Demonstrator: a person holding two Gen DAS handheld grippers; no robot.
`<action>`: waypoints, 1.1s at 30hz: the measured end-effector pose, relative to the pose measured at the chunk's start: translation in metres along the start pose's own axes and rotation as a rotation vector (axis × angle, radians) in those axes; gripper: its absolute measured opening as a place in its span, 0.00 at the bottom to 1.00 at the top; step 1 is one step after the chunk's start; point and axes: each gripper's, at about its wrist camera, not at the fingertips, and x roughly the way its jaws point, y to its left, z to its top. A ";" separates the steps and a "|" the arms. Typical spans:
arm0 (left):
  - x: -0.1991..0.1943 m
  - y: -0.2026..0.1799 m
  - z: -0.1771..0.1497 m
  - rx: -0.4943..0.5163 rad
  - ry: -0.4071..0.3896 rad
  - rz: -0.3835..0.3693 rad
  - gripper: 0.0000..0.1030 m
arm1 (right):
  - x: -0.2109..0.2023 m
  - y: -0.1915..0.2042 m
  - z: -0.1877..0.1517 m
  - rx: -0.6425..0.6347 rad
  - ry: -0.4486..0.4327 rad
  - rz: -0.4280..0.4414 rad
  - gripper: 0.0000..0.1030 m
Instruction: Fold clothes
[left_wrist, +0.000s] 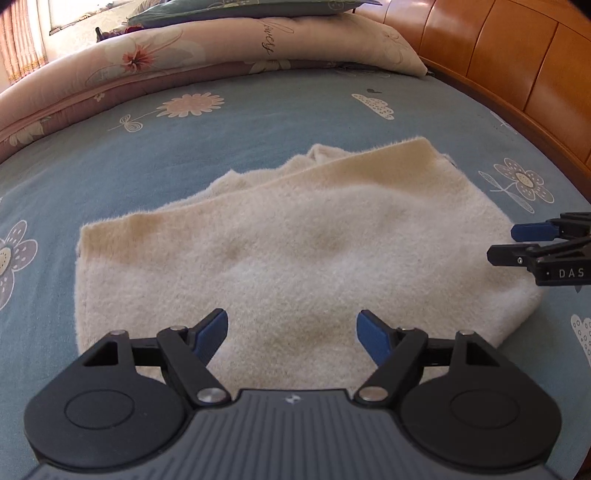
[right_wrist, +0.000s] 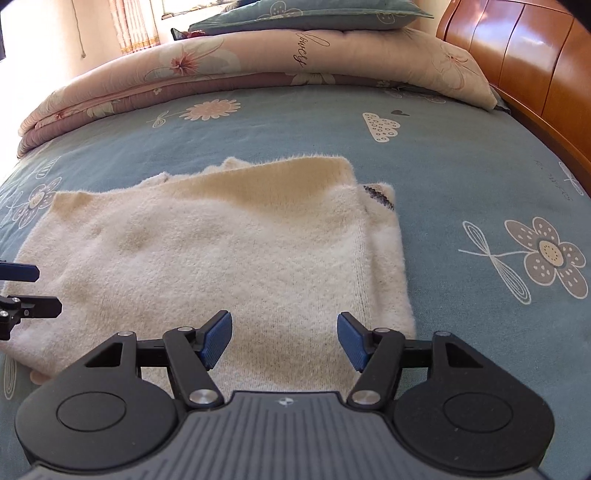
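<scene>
Left gripper (left_wrist: 291, 334) and right gripper (right_wrist: 284, 336) — both hanging open, empty, over folded cream sweater (left_wrist: 280, 258) lying on blue floral bedsheet (left_wrist: 258, 118); "DAS" showing on right gripper — "lovely" on quilt (right_wrist: 314, 51).

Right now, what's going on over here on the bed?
A person is folding clothes with a handheld claw in each hand. A fluffy cream sweater lies on the blue flowered bedsheet, already folded over into a rough rectangle. The left claw and right claw both hang over its near edge, open and holding nothing. A folded quilt and a pillow sit at the far side, by the wooden headboard.
</scene>
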 end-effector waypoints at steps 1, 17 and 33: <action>0.007 -0.005 0.007 0.004 0.000 0.003 0.76 | 0.004 -0.002 0.003 -0.024 -0.005 0.002 0.66; 0.039 -0.016 0.018 -0.167 0.048 0.083 0.83 | 0.019 -0.032 0.030 -0.006 0.071 0.182 0.64; 0.030 0.112 0.046 -0.108 0.015 0.030 0.84 | 0.057 0.038 0.100 -0.008 0.029 -0.097 0.66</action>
